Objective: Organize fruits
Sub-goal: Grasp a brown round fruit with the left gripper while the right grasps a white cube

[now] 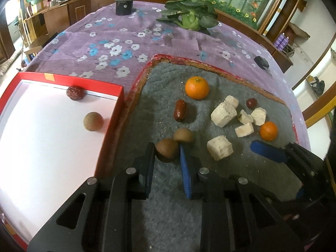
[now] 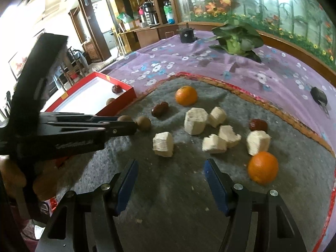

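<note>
Left gripper: jaws narrow, clamped on brown round fruit near the grey mat's left edge; fruit's underside hidden. Right gripper: wide, empty, over bare mat. Beyond: red box holding two fruits, partly cropped.

looked like a lived-in home dining room: floral purple tablecloth, wooden cabinets with thermos flasks, a painted garden mural behind.
</note>
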`<state>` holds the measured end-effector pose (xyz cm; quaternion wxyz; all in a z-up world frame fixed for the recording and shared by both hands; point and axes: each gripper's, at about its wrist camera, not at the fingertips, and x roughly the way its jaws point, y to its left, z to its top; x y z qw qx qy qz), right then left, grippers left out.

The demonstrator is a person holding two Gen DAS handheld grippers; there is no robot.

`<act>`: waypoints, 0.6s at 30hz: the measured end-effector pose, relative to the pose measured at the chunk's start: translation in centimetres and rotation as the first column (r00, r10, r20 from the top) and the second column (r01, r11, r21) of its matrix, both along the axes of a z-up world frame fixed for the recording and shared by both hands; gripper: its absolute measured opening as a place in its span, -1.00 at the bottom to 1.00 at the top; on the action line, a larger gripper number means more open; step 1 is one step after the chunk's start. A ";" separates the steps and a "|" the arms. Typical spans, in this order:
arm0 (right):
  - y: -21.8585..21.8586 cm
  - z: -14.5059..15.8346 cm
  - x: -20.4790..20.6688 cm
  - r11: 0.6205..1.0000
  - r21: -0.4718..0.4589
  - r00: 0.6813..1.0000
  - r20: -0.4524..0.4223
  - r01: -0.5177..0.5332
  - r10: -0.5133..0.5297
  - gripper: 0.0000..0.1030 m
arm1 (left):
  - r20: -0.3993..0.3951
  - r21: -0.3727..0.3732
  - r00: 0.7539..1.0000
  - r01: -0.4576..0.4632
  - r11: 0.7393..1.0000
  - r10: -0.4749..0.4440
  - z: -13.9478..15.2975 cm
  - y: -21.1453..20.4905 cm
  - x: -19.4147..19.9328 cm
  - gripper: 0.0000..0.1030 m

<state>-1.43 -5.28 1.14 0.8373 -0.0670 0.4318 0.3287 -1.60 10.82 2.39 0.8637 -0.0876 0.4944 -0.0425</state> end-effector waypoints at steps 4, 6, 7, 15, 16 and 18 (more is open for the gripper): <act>0.7 0.0 0.9 1.000 0.025 1.000 -0.020 0.019 -0.018 0.24 | 0.020 0.018 1.000 0.005 1.000 -0.006 0.6 -0.1 -0.6 -0.56; 1.2 0.0 1.3 0.999 0.009 0.999 -0.013 0.039 -0.039 0.24 | 0.017 0.014 1.000 0.007 1.000 -0.007 0.6 -0.1 -0.6 -0.56; 1.2 0.0 1.5 0.999 0.003 0.999 -0.010 0.047 -0.047 0.23 | 0.017 0.015 1.000 0.005 1.000 -0.006 0.6 0.0 -0.6 -0.56; -2.0 1.1 1.5 0.981 -0.032 0.981 0.036 0.192 -0.191 0.11 | 0.021 0.009 1.000 -0.002 1.000 0.002 0.7 0.3 -0.6 -0.56; -2.1 1.3 1.4 0.982 -0.031 0.982 0.033 0.188 -0.187 0.11 | 0.022 0.006 1.000 -0.001 1.000 0.001 0.7 0.3 -0.6 -0.56; -2.0 1.7 0.9 0.990 0.010 0.990 0.014 0.141 -0.141 0.11 | 0.022 0.004 1.000 -0.001 1.000 0.001 0.7 0.3 -0.6 -0.56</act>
